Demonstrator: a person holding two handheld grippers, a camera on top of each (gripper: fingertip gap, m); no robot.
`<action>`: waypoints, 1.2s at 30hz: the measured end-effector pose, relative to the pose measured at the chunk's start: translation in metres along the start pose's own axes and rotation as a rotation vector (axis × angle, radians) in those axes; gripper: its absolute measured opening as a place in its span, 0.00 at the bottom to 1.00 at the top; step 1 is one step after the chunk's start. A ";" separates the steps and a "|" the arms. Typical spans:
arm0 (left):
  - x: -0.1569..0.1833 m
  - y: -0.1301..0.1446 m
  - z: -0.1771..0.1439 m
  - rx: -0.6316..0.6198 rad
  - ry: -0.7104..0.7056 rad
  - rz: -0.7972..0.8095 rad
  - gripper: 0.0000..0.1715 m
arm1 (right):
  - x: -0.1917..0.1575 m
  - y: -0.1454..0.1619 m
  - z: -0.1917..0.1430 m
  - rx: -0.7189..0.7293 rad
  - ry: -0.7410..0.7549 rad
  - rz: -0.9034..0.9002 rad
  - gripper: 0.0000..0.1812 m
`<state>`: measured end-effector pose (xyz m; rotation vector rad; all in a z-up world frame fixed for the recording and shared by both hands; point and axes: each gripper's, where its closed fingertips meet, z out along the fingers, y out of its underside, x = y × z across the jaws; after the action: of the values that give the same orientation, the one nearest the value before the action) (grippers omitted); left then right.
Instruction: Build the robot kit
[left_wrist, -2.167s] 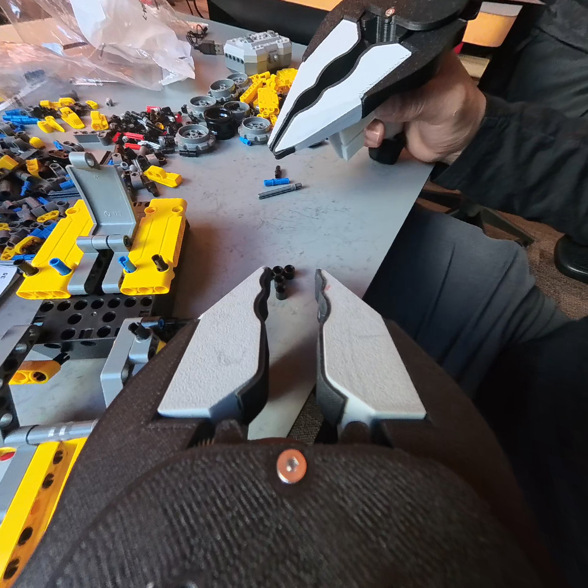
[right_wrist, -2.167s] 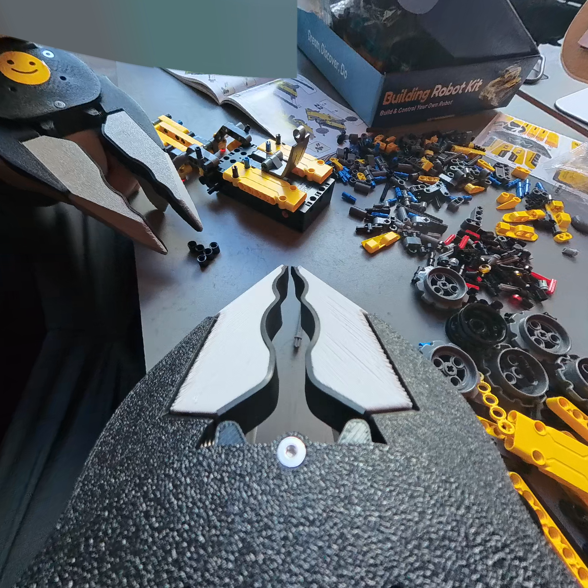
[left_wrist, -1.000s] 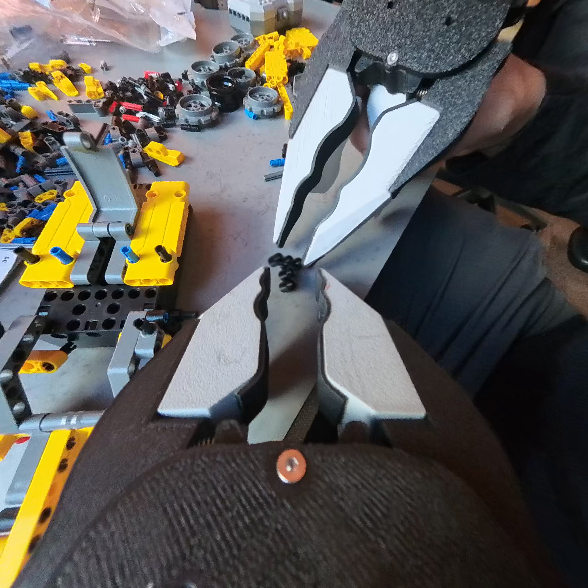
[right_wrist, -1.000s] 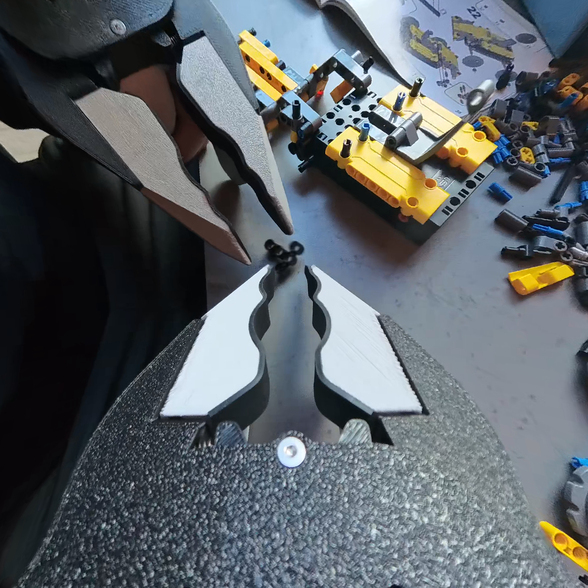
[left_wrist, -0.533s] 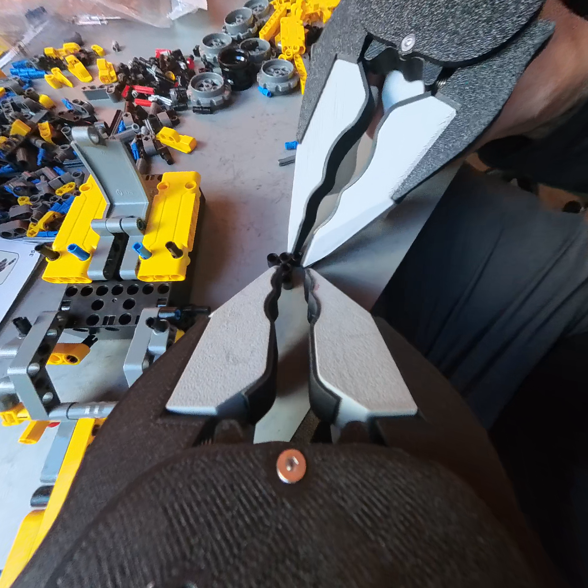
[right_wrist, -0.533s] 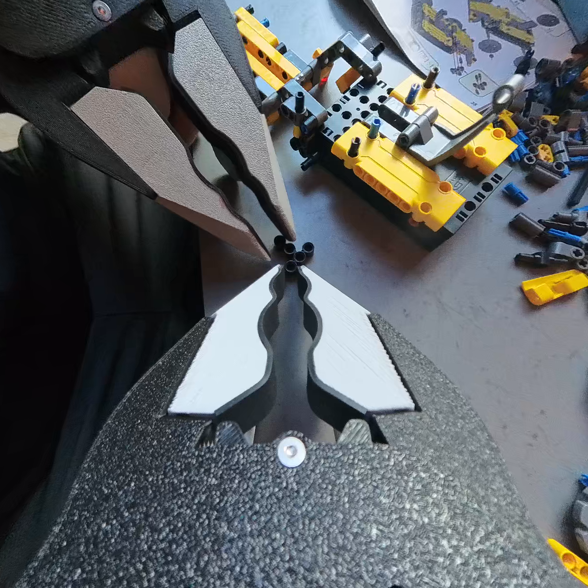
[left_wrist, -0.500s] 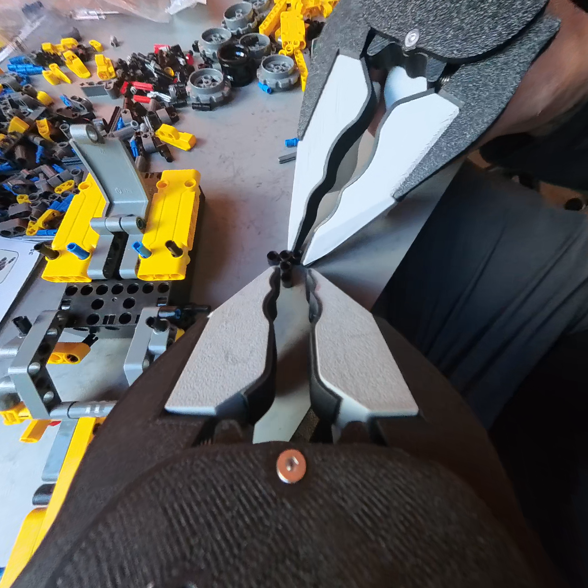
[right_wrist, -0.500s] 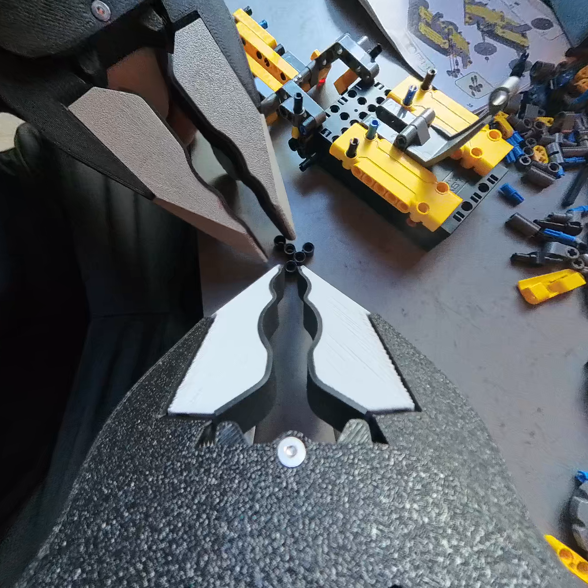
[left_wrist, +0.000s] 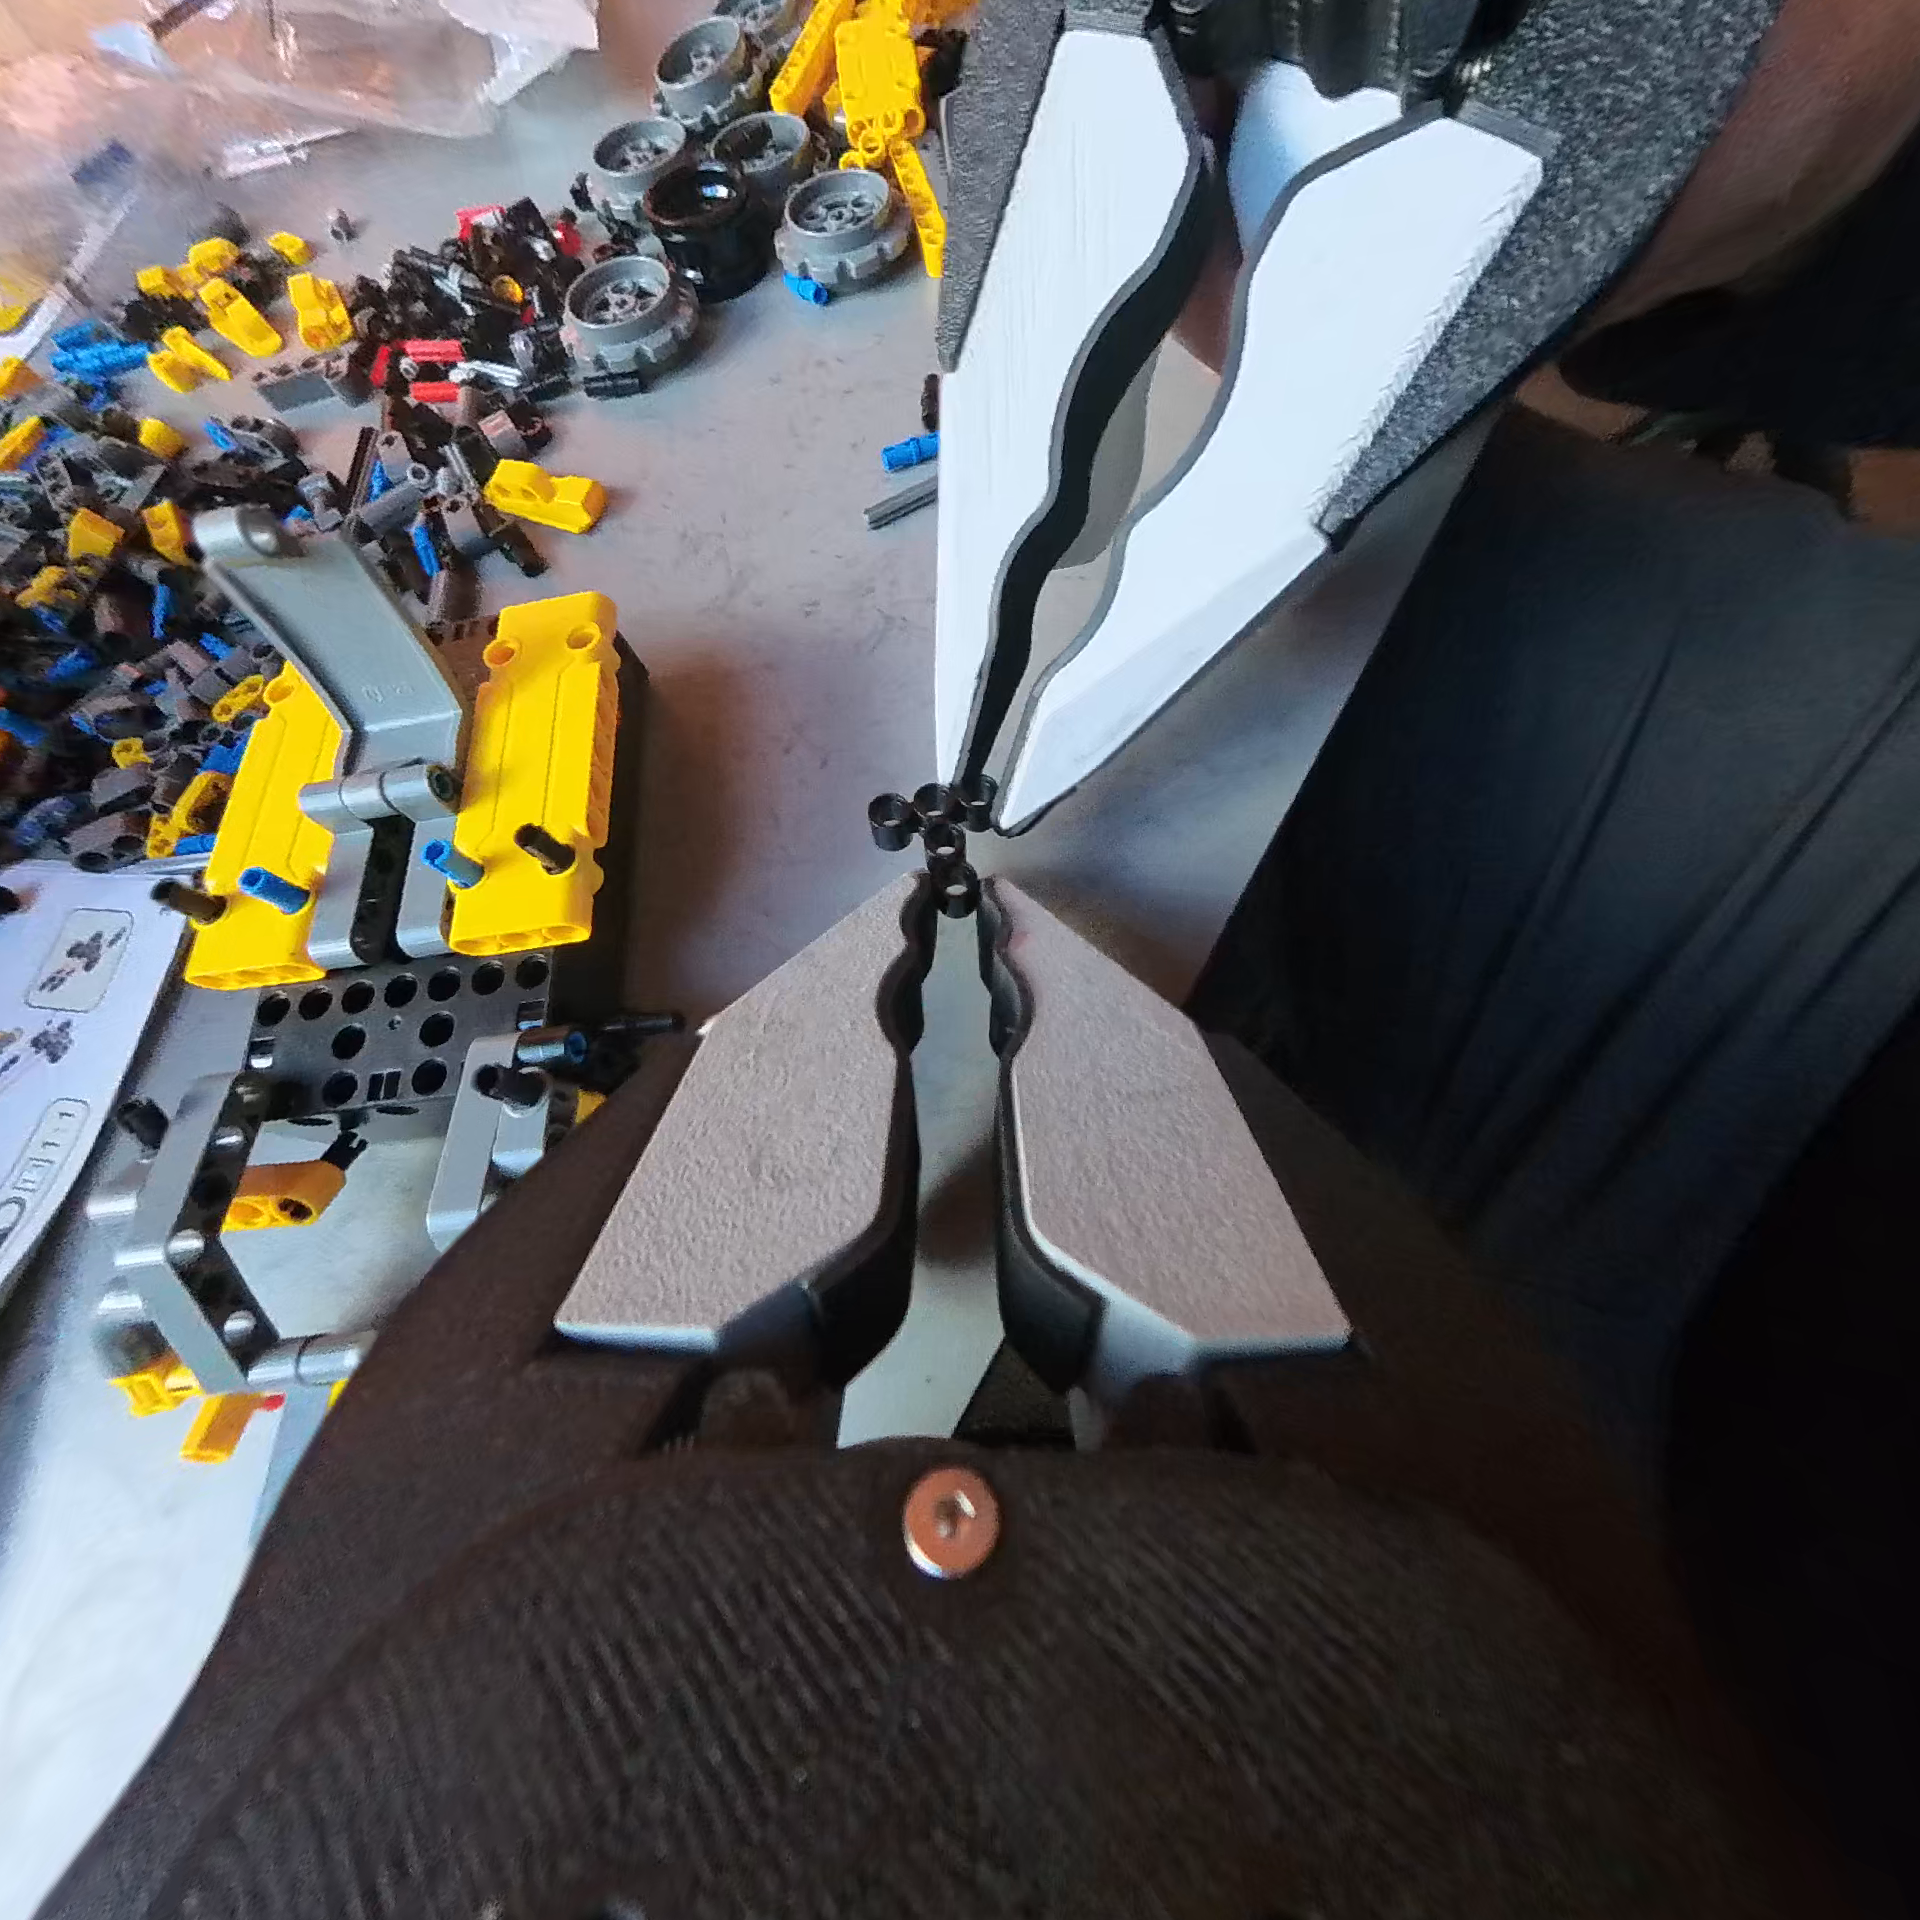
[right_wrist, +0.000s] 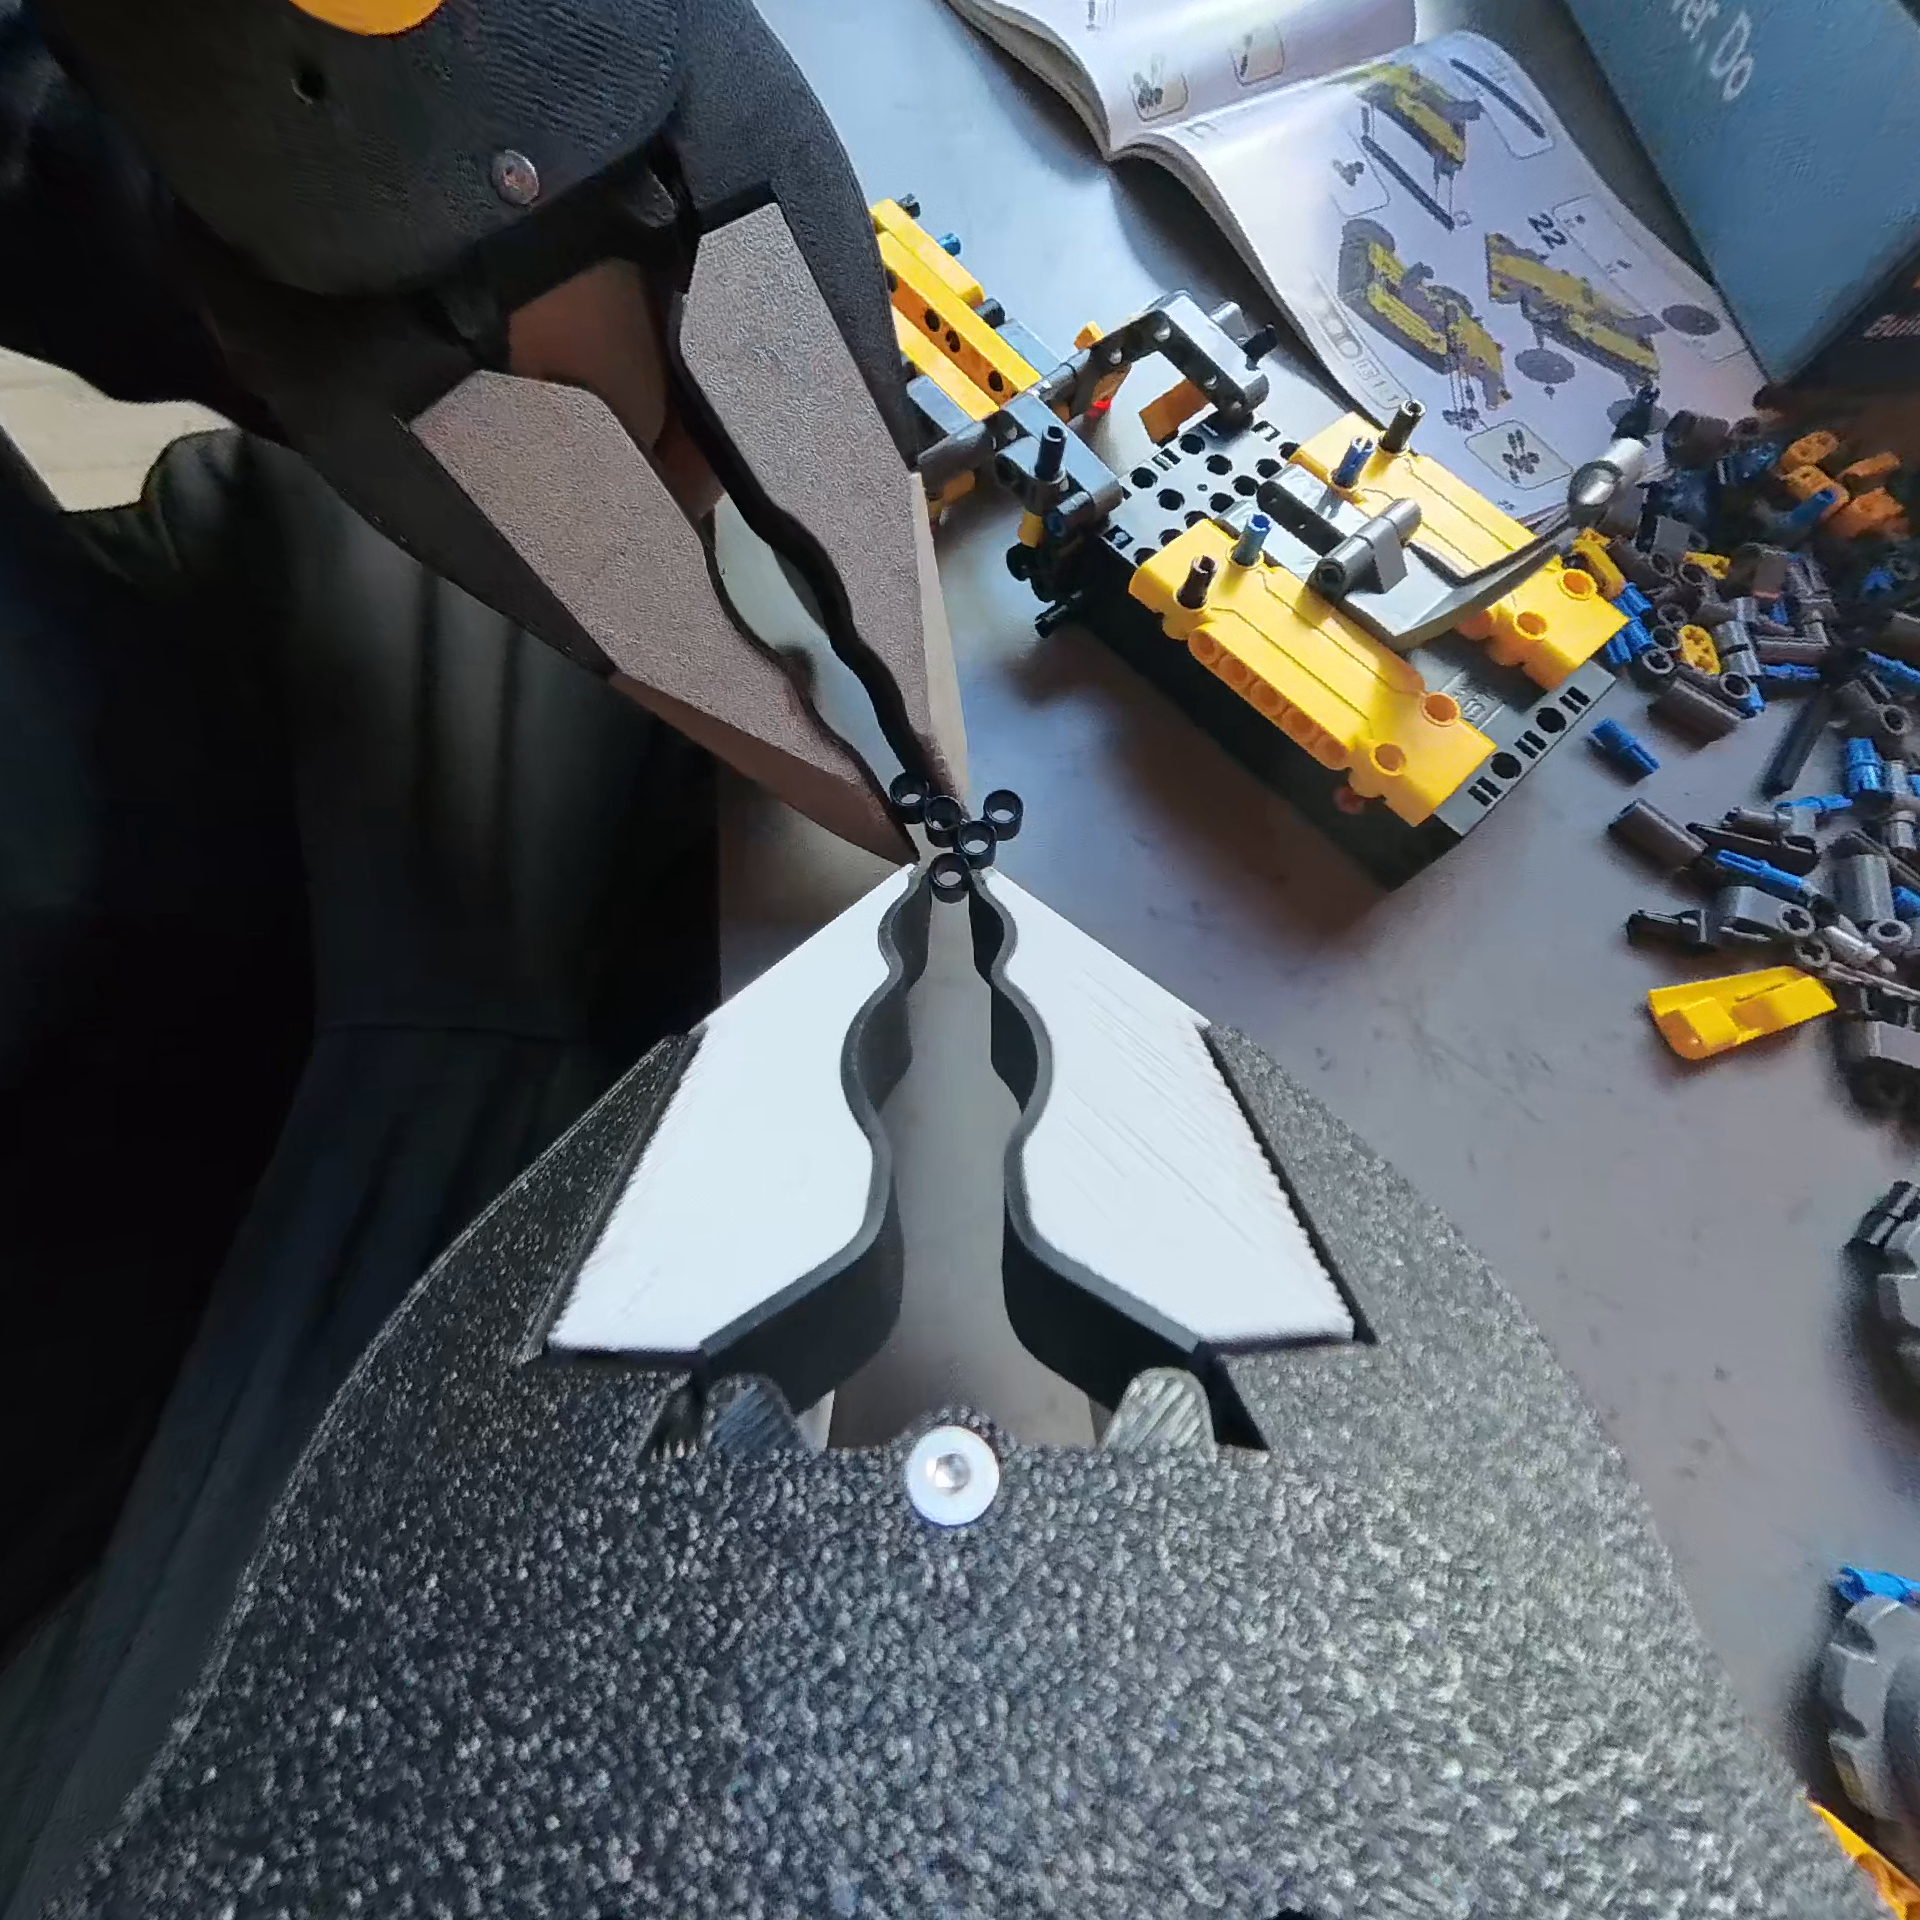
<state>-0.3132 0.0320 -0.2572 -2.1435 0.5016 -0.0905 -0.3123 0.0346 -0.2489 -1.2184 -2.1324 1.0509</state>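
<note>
Black plastic T-shaped connector (left_wrist: 940, 831), judged light, rigid, slippery | stem end is pinched by left gripper (left_wrist: 954, 896) jaws | bar end is pinched by right gripper (right_wrist: 948, 878) jaws | tabletop (right_wrist: 1299, 1039) lies beneath

A grey table (left_wrist: 769, 623) carries a half-built yellow, grey and black brick assembly (left_wrist: 416, 831), with an open instruction booklet (right_wrist: 1403, 187) and a blue box (right_wrist: 1787, 156) beyond it. A loose scatter of small pieces (left_wrist: 312, 343), grey wheels (left_wrist: 629, 307) and a clear plastic bag (left_wrist: 312, 73) lie farther along, while a small black connector piece (left_wrist: 935, 831) sits near the edge.
</note>
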 end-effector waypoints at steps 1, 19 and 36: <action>0.000 0.000 0.000 -0.003 -0.007 0.024 0.02 | -0.001 0.000 0.000 0.001 -0.004 -0.001 0.04; 0.001 -0.013 -0.012 0.106 -0.305 0.779 0.03 | -0.008 -0.020 -0.013 0.146 -0.106 0.091 0.04; -0.008 -0.011 -0.010 0.088 -0.257 0.622 0.02 | 0.012 -0.016 -0.013 0.122 0.038 -0.019 0.05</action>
<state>-0.3201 0.0327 -0.2415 -1.7925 0.9611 0.4925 -0.3171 0.0448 -0.2279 -1.1490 -2.0163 1.1232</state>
